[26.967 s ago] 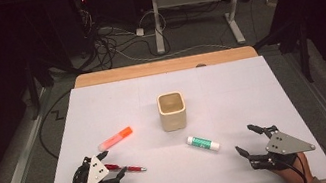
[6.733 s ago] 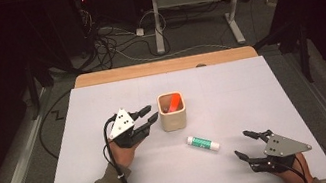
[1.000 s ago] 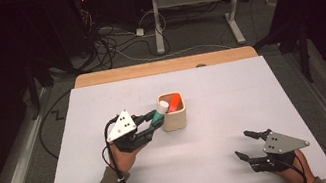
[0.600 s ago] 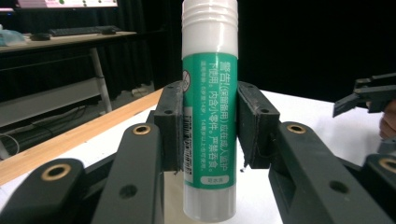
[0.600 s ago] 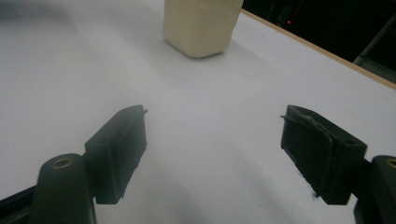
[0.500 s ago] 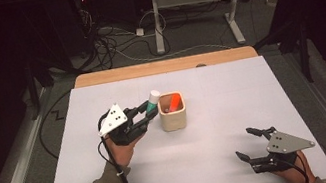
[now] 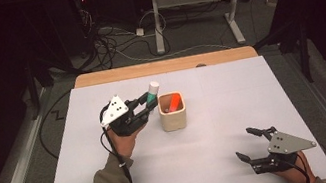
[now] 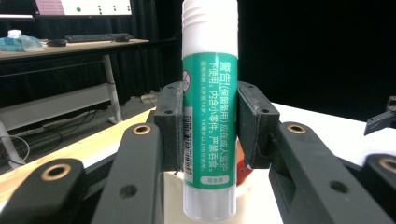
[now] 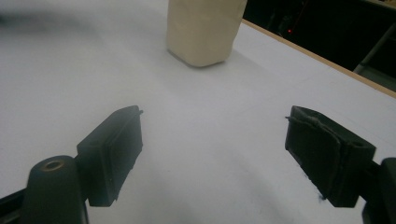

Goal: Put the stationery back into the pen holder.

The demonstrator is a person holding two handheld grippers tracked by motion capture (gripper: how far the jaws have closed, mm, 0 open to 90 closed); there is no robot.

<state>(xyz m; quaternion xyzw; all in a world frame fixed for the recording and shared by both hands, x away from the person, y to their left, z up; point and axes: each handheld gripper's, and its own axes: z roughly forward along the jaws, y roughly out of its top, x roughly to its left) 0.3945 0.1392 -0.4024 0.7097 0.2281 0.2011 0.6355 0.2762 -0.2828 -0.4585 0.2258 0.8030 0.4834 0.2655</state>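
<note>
Glue stick [image 8: 209,112] upright, clamped between pads of left gripper [image 7: 145,105], just beside cup [image 7: 174,118], left of rim. Orange marker [image 7: 173,103] in cup. Right gripper [image 7: 254,145] apart, nothing between, near front edge of white table [image 7: 231,89]. Dark room, cables on floor. Left gripper view shows green label print; high view not.

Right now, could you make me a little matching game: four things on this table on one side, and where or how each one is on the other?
Things:
1. glue stick
2. orange marker
3. cream cup
4. right tool

States:
A. standing on the white sheet, beside the left tool
B. open, with nothing between its jaws
C. clamped upright, white cap up
D. leaning inside the cup

Pairs: 1-C, 2-D, 3-A, 4-B
</note>
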